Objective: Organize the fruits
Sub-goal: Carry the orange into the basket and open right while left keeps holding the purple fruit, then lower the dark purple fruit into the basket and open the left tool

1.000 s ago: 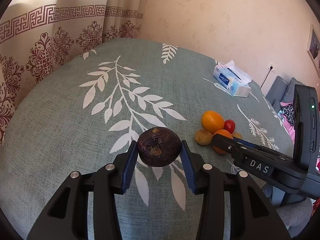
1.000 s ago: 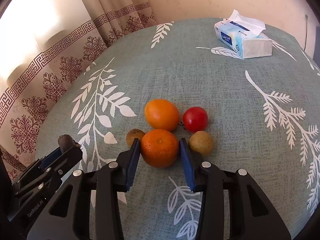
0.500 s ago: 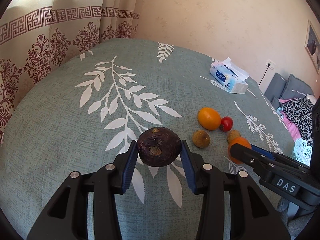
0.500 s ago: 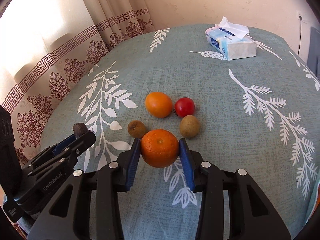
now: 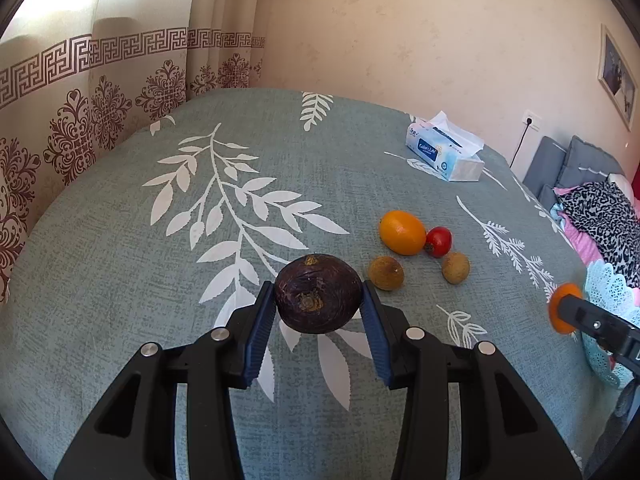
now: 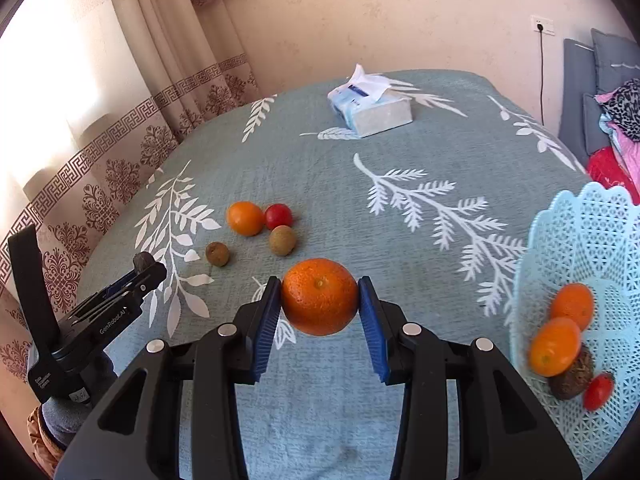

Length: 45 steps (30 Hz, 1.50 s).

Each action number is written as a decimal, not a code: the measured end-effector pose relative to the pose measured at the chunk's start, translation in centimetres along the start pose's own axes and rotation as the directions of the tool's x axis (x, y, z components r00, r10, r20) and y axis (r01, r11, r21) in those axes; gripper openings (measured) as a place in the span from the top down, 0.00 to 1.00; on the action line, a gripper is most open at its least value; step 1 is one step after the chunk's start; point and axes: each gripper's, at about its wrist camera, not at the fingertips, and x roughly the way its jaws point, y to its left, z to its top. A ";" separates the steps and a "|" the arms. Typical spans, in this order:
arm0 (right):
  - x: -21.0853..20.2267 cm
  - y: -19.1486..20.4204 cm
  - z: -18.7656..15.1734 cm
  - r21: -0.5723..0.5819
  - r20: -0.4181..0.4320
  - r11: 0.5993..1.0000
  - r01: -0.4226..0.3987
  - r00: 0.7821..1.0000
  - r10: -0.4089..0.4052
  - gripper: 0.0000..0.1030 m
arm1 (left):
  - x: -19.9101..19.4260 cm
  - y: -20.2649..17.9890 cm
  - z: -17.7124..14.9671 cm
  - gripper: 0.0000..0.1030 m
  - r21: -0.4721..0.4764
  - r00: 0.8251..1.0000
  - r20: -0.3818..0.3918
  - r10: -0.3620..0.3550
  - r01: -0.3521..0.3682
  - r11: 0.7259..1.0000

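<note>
The right claw (image 6: 319,298) pinches a round orange (image 6: 319,296) between its two blue pads, up off the table. Just to the right of this claw sits a light blue basket (image 6: 576,240) with lots of little holes. Inside the basket are two orange fruits (image 6: 555,346), a dark brown fruit (image 6: 573,376) under them, and a small red tomato (image 6: 598,391) at the near side.

The left claw (image 5: 319,294) pinches a dark purple fruit (image 5: 319,294) between its blue pads, also held above the table. On the side of this claw, seen from the right camera, are the small white words "GenRobot.AI". There is more writing lower down, but it is too small to read.

A bit farther out, between the two claws, four fruits lie on the green cloth (image 5: 120,280) with white leaves. Two little brown fruits (image 6: 217,253) are nearest. Behind them an orange fruit (image 6: 245,218) touches a red tomato (image 6: 279,216).

Far ahead of both claws sits a blue and white tissue box (image 5: 444,154) with a tissue sticking up. It has words on its side, too blurry to read well.
</note>
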 end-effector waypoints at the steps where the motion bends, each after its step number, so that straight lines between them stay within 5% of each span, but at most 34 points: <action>1: -0.8 -0.5 -0.1 0.007 0.016 1.000 0.012 1.000 -0.012 0.61 | 0.0 0.0 0.0 0.58 0.002 1.000 0.001 0.001 -0.001 1.000; 11: -7.1 -7.6 -1.5 0.143 0.102 0.977 0.160 0.979 -0.175 0.61 | 0.0 -0.5 -0.4 0.58 0.031 1.000 0.008 0.021 -0.021 0.999; 17: -8.6 -12.5 -2.7 0.262 0.065 0.929 0.262 0.955 -0.288 0.61 | 0.2 -0.6 -0.5 0.58 0.033 1.000 -0.003 0.029 -0.029 0.999; 23: -8.7 -15.1 -3.3 0.319 0.035 0.909 0.268 0.955 -0.294 0.61 | 0.0 -0.8 -0.6 0.58 0.033 0.999 -0.024 0.028 -0.027 0.999; 37: -10.5 -17.0 -3.8 0.363 0.087 0.907 0.212 0.962 -0.260 0.58 | -2.6 -6.7 -1.5 0.58 0.130 0.993 -0.060 -0.100 0.107 0.986; 45: -11.9 -16.4 -4.1 0.312 0.168 0.909 0.277 0.925 -0.340 0.58 | -4.3 -13.1 -1.7 0.58 0.234 0.969 -0.081 -0.233 0.246 0.941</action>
